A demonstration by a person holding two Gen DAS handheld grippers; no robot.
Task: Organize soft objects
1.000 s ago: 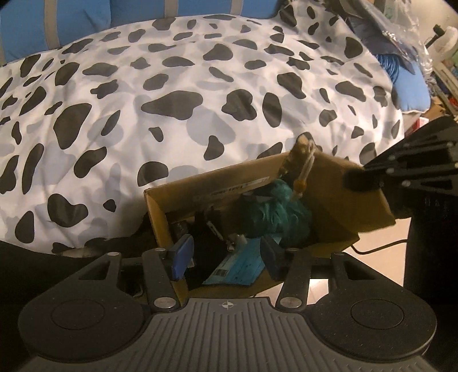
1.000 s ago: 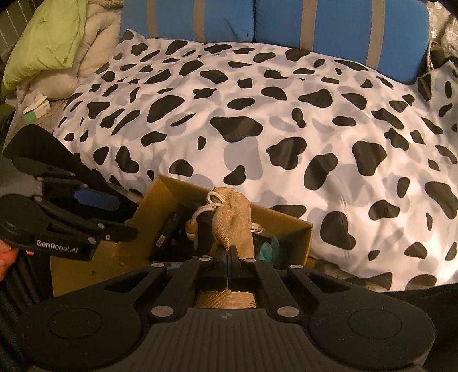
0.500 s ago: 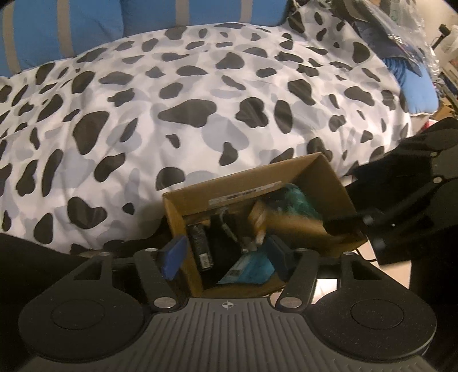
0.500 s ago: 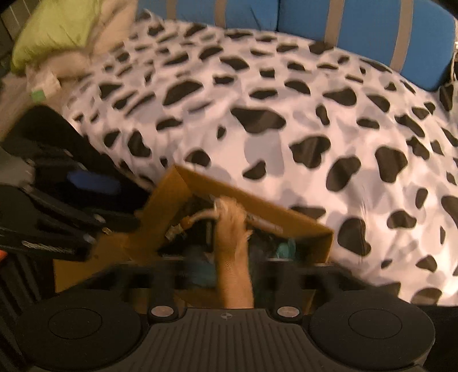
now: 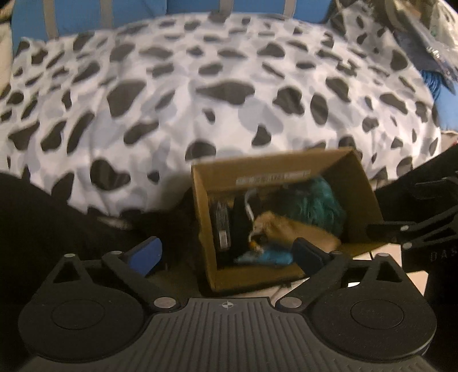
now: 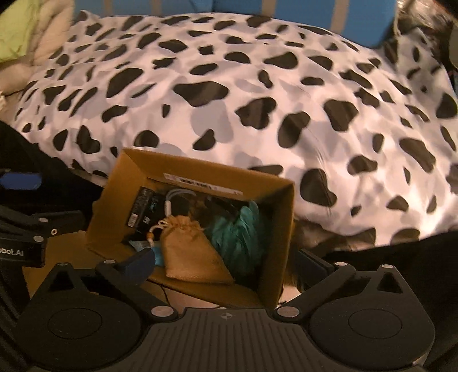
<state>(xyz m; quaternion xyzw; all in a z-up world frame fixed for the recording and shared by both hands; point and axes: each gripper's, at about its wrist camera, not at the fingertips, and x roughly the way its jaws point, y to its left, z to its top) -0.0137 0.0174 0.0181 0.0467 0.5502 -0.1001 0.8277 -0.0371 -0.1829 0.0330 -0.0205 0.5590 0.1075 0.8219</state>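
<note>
A brown cardboard box (image 6: 277,229) stands open at the bed's near edge; it also shows in the left wrist view (image 5: 200,200). Inside lie a tan burlap drawstring pouch (image 6: 189,251), a teal fluffy item (image 6: 240,231), a black packet and a white cable. The pouch (image 5: 292,226) and teal item (image 5: 315,200) show in the left wrist view too. My right gripper (image 6: 226,263) is open and empty above the box's near side. My left gripper (image 5: 229,251) is open and empty at the box's near left corner.
A bed with a black-spotted white duvet (image 6: 257,85) fills the background, with blue striped pillows (image 6: 300,17) behind. A green and beige blanket (image 6: 23,34) lies at far left. Blue and clear bags (image 5: 429,43) sit at the right.
My right gripper opened and let go of the burlap pouch, which now lies in the box. Both grippers drew back a little; the left one opened wider.
</note>
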